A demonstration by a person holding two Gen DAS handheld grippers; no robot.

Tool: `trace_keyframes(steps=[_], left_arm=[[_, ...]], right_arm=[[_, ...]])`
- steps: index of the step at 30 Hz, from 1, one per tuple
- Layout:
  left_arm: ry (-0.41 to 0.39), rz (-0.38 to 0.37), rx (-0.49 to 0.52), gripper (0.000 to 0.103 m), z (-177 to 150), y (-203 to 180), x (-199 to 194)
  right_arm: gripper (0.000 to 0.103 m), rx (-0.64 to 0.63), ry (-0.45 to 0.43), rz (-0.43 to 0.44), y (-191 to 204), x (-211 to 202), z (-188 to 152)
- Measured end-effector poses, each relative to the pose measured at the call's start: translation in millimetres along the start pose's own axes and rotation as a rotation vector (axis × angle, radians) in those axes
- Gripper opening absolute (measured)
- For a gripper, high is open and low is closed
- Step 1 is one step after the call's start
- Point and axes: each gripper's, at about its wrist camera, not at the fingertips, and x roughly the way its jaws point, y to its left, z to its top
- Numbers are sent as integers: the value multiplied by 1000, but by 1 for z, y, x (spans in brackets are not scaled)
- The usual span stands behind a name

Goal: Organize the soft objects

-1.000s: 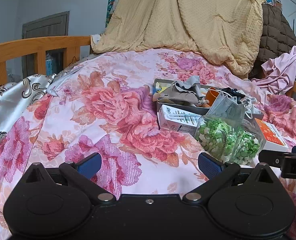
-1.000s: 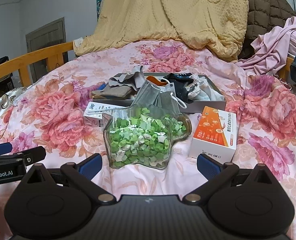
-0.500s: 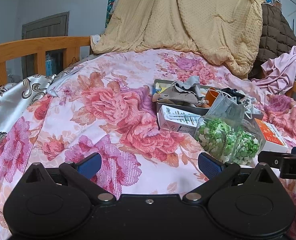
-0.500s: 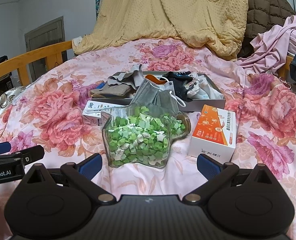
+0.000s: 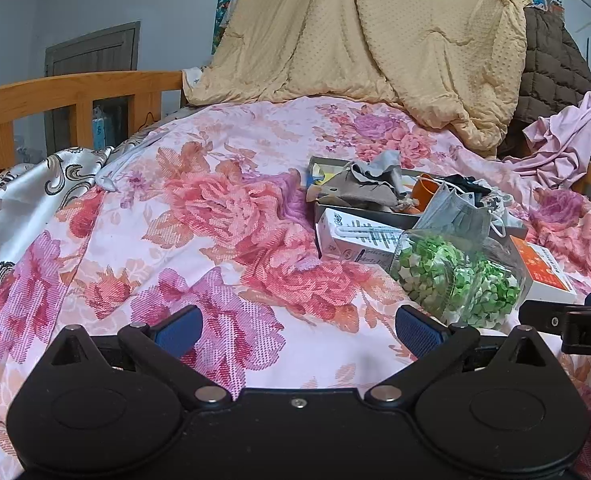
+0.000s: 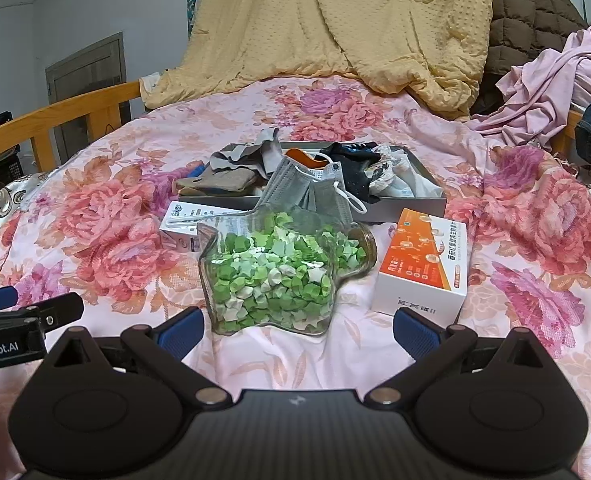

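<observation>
Hardly anything has shifted vs the earlier frames: both grippers sit in nearly the same spots, and in the right wrist view the jar reads a touch lower and closer than 1 s ago. Left gripper (image 5: 298, 326) hovers low over the floral bedspread (image 5: 199, 216), blue pads wide apart, nothing btwn them. Right gripper (image 6: 298, 330) is likewise spread wide and empty, aimed at the star-shaped glass jar (image 6: 273, 270) full of green and white paper stars, which lies on its side on the spread just ahead of the pads, not touching them. Soft items are at the grey tray (image 6: 431, 202) behind the jar: a grey face mask (image 6: 307, 190) draped over the tray's front wall w/ its white ear loop hanging out, a tan cloth (image 6: 219, 182) and a grey cloth (image 6: 247, 156) at the left end, a black fabric piece (image 6: 353, 168) and a white patterned cloth (image 6: 391, 170) toward the right. White box (image 6: 183, 226) lies left of the jar, in front of the tray; orange-and-white box (image 6: 423, 260) lies right of the jar, near it. Beige quilt (image 6: 335, 20) hangs at the back, pink clothing (image 6: 543, 84) is piled at right, wooden bed rail (image 5: 71, 92) runs along the left.
</observation>
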Motion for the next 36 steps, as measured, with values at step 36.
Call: trace_keyframes(steps=[36], left_arm=[[1,-5,41,102,6,-5,-2]], right_arm=[[103,16,6,-7,-5,1,1]])
